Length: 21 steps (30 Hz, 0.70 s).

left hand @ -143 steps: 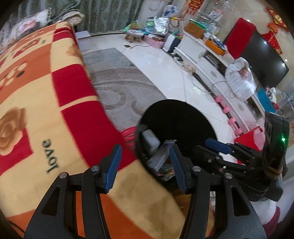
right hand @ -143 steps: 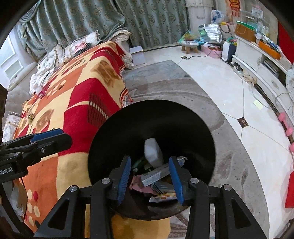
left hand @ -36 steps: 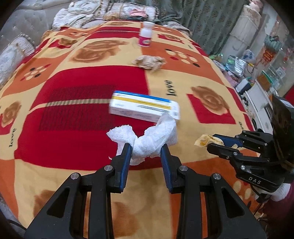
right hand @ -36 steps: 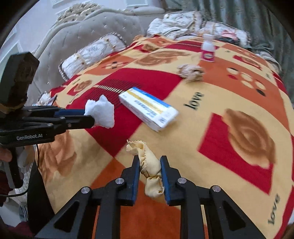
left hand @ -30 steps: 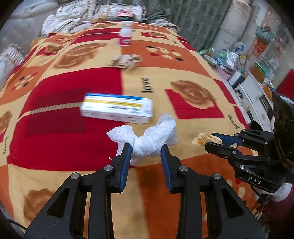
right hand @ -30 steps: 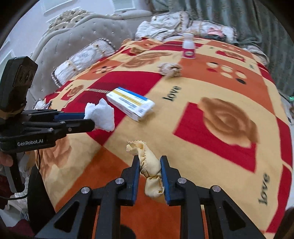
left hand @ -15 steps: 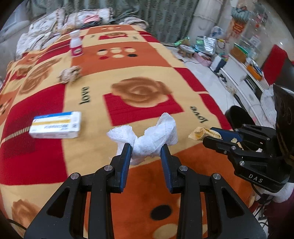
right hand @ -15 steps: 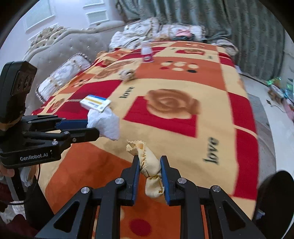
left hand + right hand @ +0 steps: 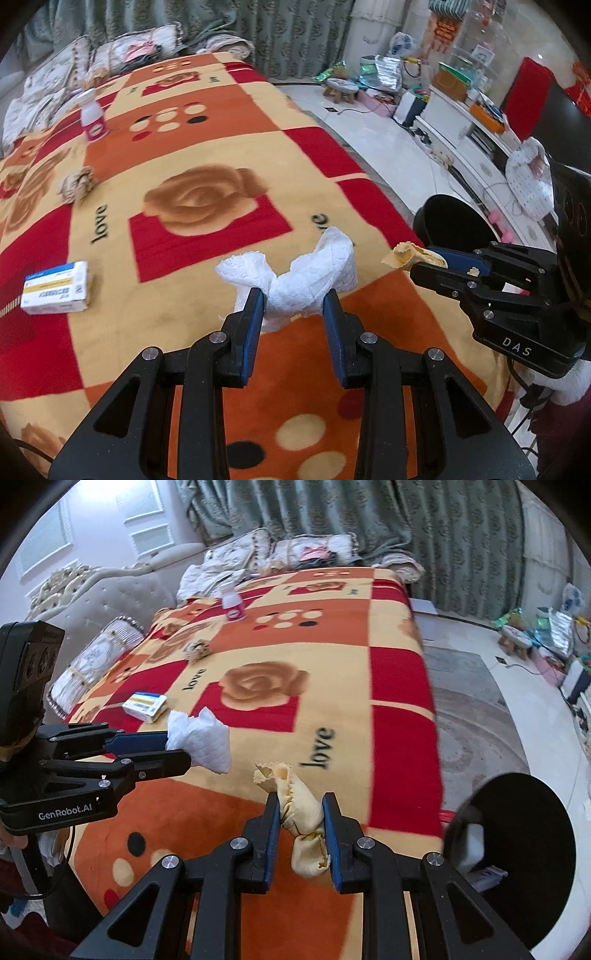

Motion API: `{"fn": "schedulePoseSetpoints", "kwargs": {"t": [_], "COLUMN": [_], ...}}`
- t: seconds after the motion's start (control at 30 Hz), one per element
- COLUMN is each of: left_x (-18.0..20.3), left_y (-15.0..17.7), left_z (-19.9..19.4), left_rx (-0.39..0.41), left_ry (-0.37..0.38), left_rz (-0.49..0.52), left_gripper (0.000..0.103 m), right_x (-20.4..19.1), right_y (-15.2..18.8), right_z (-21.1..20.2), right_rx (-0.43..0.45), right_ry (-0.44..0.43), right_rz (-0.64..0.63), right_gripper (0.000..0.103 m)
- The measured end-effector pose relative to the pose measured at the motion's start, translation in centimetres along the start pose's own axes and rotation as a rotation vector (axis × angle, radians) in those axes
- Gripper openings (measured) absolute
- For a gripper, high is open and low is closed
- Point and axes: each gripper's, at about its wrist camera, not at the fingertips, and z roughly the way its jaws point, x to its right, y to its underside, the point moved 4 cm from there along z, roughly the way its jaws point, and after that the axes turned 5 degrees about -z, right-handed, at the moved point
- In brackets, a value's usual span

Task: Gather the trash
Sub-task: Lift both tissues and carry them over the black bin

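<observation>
1. The left gripper (image 9: 293,308) pinches a crumpled white tissue (image 9: 295,273); the right gripper (image 9: 300,821) pinches a yellowish wad (image 9: 295,805). Both are over the blanket (image 9: 332,686).
2. The black bin (image 9: 517,830) stands on the floor beside the bed (some rubbish shows inside).
3. Risk, as I judge it: light paper may drift and miss the bin if let go short of its rim.
4. A box (image 9: 55,288), a bottle (image 9: 92,120) and a brown wad (image 9: 77,182) remain.
5. Readable: "love" on the blanket, "GenRobot.AI" and "DAS" on the grippers.
</observation>
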Motion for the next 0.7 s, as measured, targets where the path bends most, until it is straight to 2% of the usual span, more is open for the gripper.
{"fn": "schedulePoseSetpoints", "kwargs": {"t": [0.7], "left_x": [9.4], "left_y": [-1.6], "left_z": [4.2], "left_rx": [-0.052], "left_ry": [0.080], "left_rz": [0.133], "left_gripper": [0.030], "right_x": [9.2], "right_y": [4.0], "right_z": [-3.4], "right_rx": [0.006], "right_ry": [0.118], "right_rz": [0.173], "right_gripper": [0.021]}}
